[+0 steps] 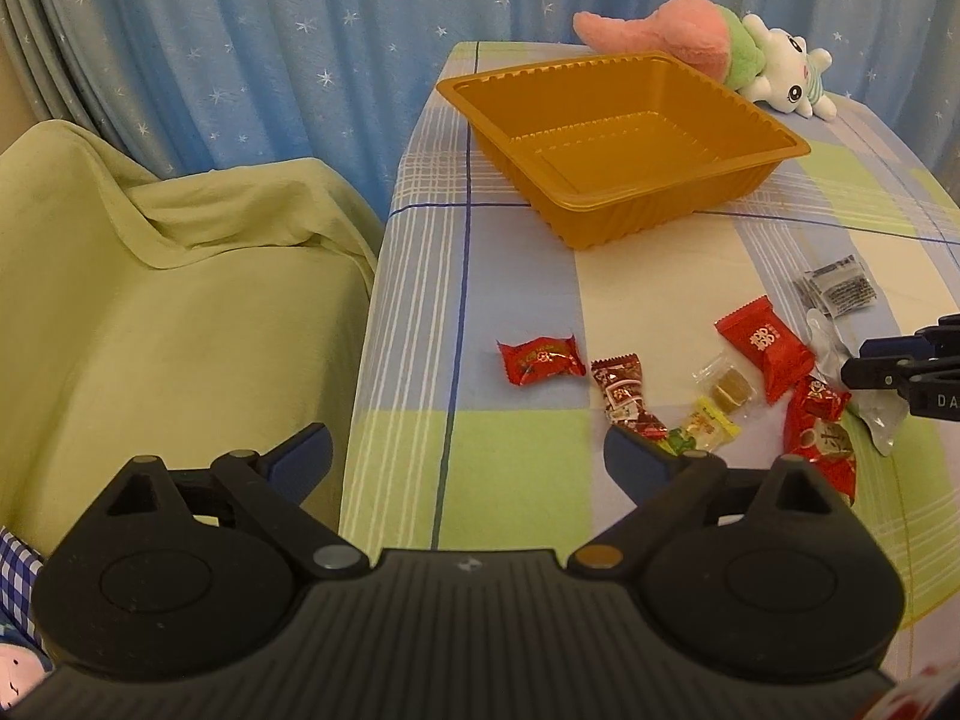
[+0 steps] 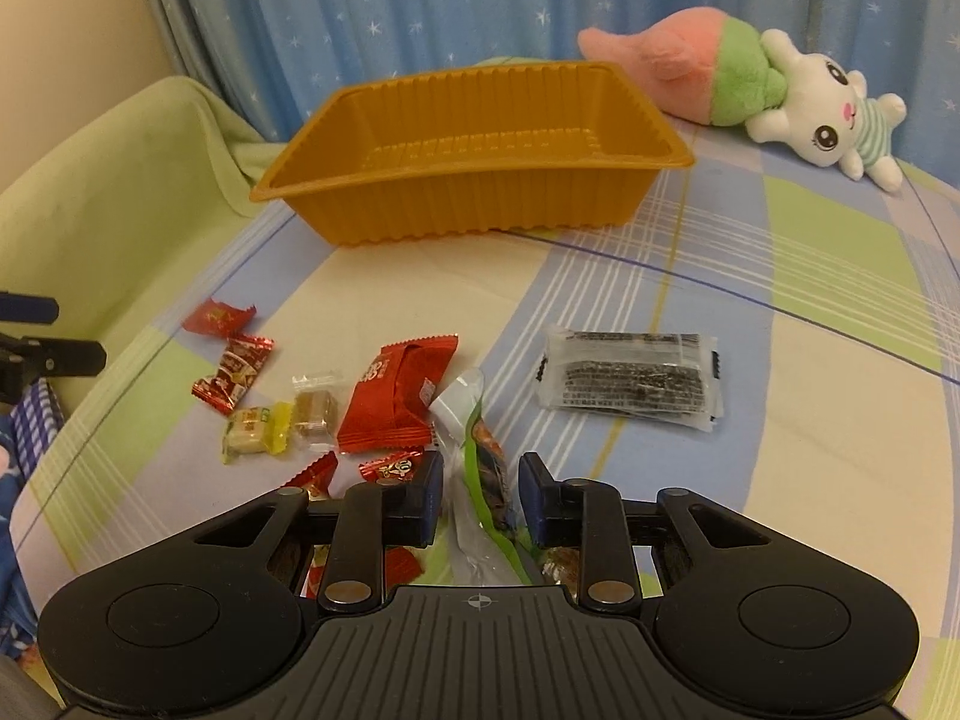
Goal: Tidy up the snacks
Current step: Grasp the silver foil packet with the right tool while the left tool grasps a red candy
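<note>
An empty orange tray (image 1: pixel 624 138) (image 2: pixel 474 162) stands at the far side of the table. Several wrapped snacks lie in a loose pile: a red candy (image 1: pixel 540 360), a large red packet (image 2: pixel 396 402), a yellow sweet (image 2: pixel 255 429), a clear-wrapped seaweed pack (image 2: pixel 627 381). My left gripper (image 1: pixel 468 450) is open and empty, above the table's near left edge. My right gripper (image 2: pixel 480 486) has its fingers on either side of a green-and-white packet (image 2: pixel 477 468), with small gaps showing; it also shows at the right edge of the left wrist view (image 1: pixel 864 369).
A pink, green and white plush toy (image 2: pixel 768 84) lies behind the tray. A green-covered sofa (image 1: pixel 168 312) stands left of the table. Blue star curtains hang behind.
</note>
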A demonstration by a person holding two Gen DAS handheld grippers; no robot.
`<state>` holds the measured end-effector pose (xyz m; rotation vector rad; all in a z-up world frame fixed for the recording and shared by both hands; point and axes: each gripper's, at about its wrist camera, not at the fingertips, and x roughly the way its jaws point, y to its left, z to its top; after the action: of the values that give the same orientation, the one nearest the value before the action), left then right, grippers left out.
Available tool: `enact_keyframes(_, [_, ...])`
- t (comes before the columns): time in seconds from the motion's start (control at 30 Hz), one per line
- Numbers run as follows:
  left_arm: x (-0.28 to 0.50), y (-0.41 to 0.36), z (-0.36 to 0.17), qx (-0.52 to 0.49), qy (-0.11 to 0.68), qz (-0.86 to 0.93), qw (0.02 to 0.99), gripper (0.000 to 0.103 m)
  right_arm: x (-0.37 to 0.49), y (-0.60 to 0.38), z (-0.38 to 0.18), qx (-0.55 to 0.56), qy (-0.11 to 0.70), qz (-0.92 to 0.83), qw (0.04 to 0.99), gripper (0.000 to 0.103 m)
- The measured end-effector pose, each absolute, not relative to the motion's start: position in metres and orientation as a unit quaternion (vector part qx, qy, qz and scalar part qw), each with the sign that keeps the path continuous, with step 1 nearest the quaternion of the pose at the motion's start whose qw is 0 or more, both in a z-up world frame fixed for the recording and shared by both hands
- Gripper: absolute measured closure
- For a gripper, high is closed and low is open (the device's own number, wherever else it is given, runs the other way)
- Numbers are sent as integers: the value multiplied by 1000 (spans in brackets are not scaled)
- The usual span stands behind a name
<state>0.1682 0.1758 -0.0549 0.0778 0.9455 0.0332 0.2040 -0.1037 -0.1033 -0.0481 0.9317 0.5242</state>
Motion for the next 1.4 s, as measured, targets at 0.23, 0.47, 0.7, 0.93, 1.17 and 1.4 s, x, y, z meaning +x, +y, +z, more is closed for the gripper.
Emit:
enact_keyframes(0.23, [181,180,-60,48,456,4,889,8,207,-97,-111,-34,456,244,855,77])
enact_keyframes(0.47, [191,181,-66,67,452,-13,889,10,204,-95,-110,-35,453,237,859,80])
enact_keyframes(0.7, [200,177,-73,99,442,-42,890,12,197,-106,-96,-8,437,212,874,80])
enact_keyframes(0.93, [213,169,-88,141,434,-68,887,13,190,-123,-78,29,422,175,889,80])
enact_keyframes(1.17, [231,163,-102,164,435,-86,881,20,181,-142,-69,60,419,142,895,80])
enact_keyframes(1.4, [247,161,-111,165,441,-96,877,39,173,-155,-64,78,417,118,898,80])
